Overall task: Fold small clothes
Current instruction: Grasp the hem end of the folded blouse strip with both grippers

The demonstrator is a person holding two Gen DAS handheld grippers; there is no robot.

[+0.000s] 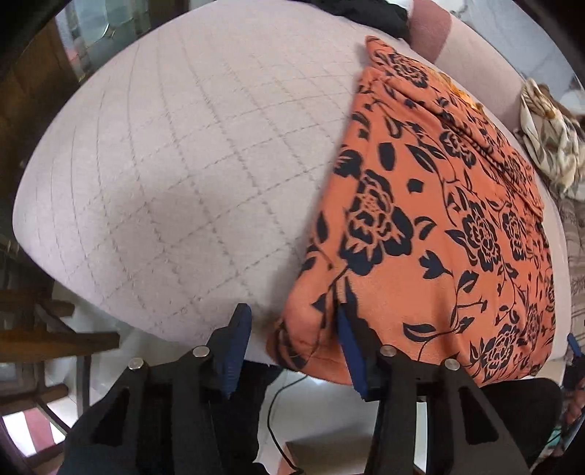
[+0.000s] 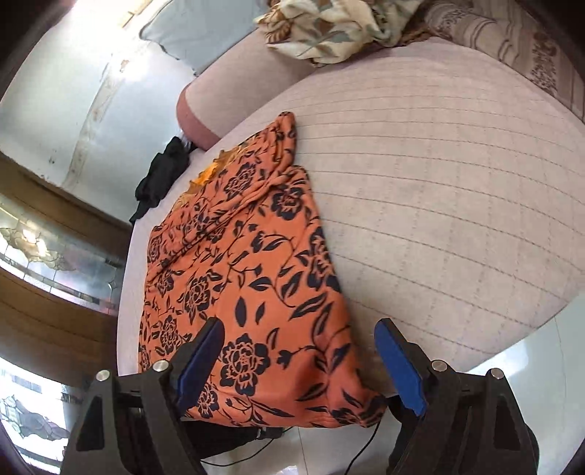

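An orange garment with a black flower print (image 1: 438,219) lies folded flat on a pale quilted cushion (image 1: 182,164), and its near edge hangs slightly over the cushion's front. My left gripper (image 1: 292,325) hovers at the garment's near left corner. Its right finger (image 1: 345,339) rests against the cloth and its left finger (image 1: 239,329) stands clear of it, so the jaws are open around the corner. In the right wrist view my right gripper (image 2: 299,336) is wide open above the near right corner of the garment (image 2: 248,255) and grips nothing.
A black cloth (image 2: 161,171) lies at the cushion's far edge. A cream leaf-print cloth (image 2: 329,29) is bunched at the back by a patterned cushion (image 2: 512,40). Bare quilted surface (image 2: 457,201) spreads beside the garment. A dark cable (image 1: 278,402) crosses the white floor below.
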